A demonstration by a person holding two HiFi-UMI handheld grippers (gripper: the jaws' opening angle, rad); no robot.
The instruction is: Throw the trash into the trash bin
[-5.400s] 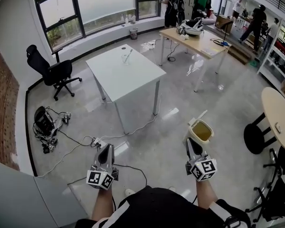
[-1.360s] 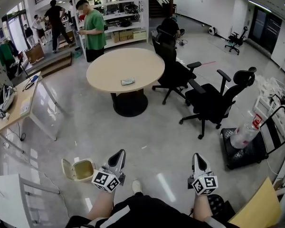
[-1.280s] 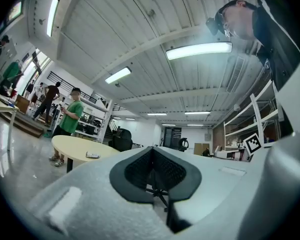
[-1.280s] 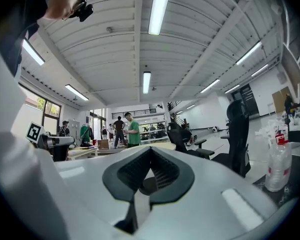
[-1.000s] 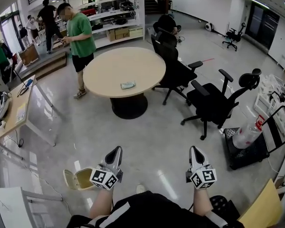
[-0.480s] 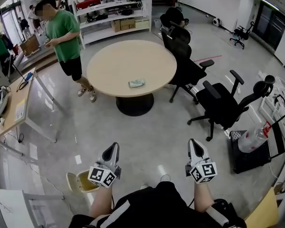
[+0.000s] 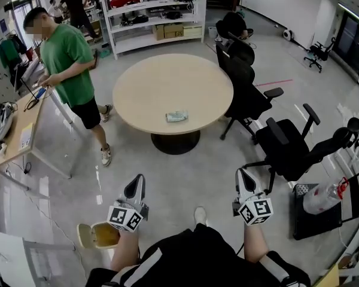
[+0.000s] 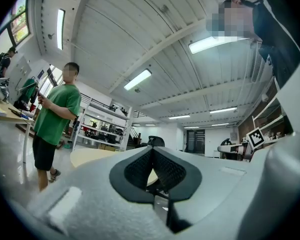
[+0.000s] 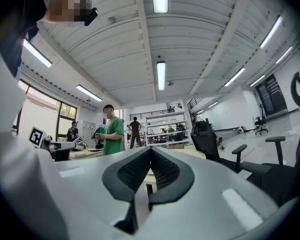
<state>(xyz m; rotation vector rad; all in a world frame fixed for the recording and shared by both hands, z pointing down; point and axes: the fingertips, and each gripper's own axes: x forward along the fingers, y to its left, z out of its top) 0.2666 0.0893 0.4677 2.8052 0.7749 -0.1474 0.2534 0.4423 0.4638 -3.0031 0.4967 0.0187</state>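
A crumpled piece of trash [image 7: 177,116] lies on the round wooden table [image 7: 155,82], ahead of both grippers and well out of their reach. The beige trash bin [image 7: 99,235] stands open on the floor at the lower left, right beside my left gripper [image 7: 135,186]. That gripper is shut and empty; in the left gripper view its pads [image 8: 140,168] meet at the tips [image 8: 152,151]. My right gripper [image 7: 244,178] is also shut with nothing in it, pads closed together [image 9: 151,150]. Both point level toward the table.
A person in a green shirt [image 7: 64,55] stands left of the table by a desk [image 7: 15,142]. Black office chairs [image 7: 287,151] crowd the table's right side. A black cart with a bottle [image 7: 324,197] stands at the right. White shelves [image 7: 155,11] line the back.
The round table and the trash on it have come closer and more central. The bin has slid to the lower left beside my left gripper. The person in green has come nearer. Both grippers stay shut.
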